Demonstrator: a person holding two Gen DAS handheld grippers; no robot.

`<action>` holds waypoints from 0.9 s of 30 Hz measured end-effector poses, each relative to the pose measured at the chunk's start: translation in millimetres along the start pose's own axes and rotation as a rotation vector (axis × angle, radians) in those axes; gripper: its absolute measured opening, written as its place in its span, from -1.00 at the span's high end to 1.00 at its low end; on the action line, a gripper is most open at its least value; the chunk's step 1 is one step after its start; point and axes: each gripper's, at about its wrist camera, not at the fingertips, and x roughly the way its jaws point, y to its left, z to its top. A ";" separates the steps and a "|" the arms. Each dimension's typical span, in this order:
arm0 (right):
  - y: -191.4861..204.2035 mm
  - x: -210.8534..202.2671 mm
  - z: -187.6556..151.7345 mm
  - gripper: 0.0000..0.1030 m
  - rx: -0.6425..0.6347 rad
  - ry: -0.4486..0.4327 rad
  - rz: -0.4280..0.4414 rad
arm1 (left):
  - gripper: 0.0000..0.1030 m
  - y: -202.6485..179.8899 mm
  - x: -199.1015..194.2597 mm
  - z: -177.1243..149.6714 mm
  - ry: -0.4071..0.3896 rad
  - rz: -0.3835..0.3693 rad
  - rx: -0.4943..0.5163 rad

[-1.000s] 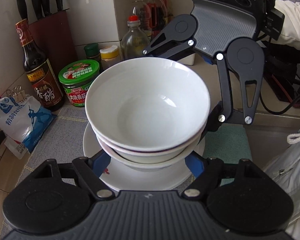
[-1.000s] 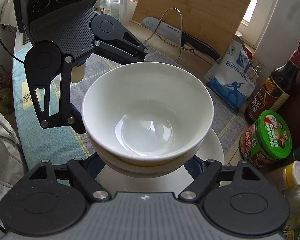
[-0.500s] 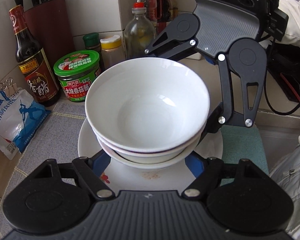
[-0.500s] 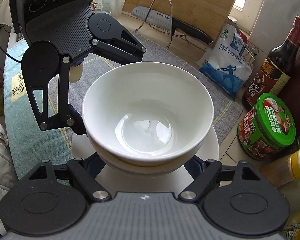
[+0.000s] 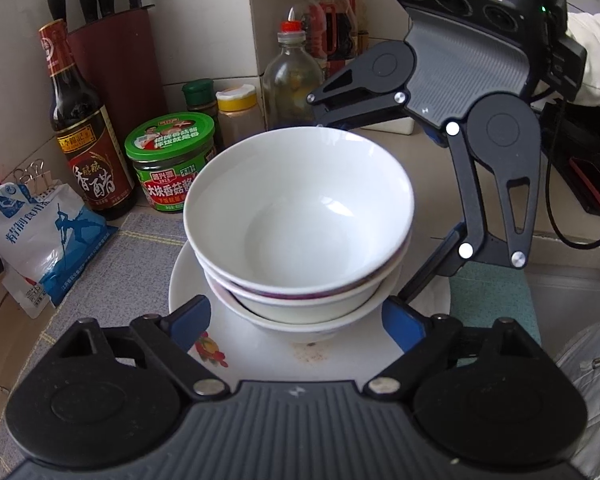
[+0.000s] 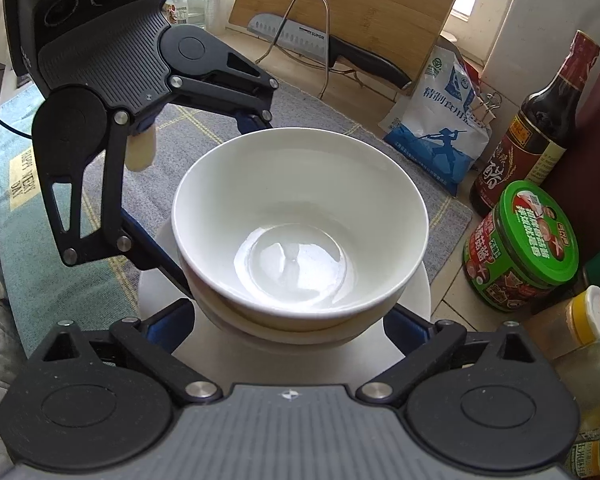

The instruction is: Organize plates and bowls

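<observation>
While both sets of jaws are opening around the stack of bowls, which sits nested on the white plate at the centre of the grey mat, let the pads clear the lowest bowl fully before you draw either hand back. Your left gripper stands with its blue pads at 9 and 3 o'clock of the stack, apart from the porcelain and holding nothing; your right gripper is spread wide on the opposite side, likewise holding nothing, though whether its pads have quite left the bowl wall is hard to judge, as the stack hides them. Withdraw along the line of the fingers, not sideways, so that no pad clips a rim and tips the top bowl. Legible writing: the knife at 12 o'clock in the right view reads "SUPOR"; the teal towel at 9 o'clock reads "HAPPY" and "DAY"; the green-lidded jar at 10 o'clock in the left view shows "1913" among Chinese characters; the dark vinegar bottle and the salt bag carry Chinese labels.
</observation>
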 end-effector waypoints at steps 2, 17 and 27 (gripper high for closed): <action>3.8 -2.3 -1.6 -1.00 0.011 0.008 -0.026 | -0.84 -0.7 -9.2 -3.7 -0.017 0.033 -0.010; 71.0 -84.5 2.7 -1.00 0.543 -0.083 -0.501 | -0.99 -33.0 -114.8 -21.7 -0.257 0.373 -0.179; 127.8 -99.7 3.2 -1.00 0.941 -0.134 -0.686 | -0.99 -55.5 -135.1 -7.6 -0.131 0.448 -0.440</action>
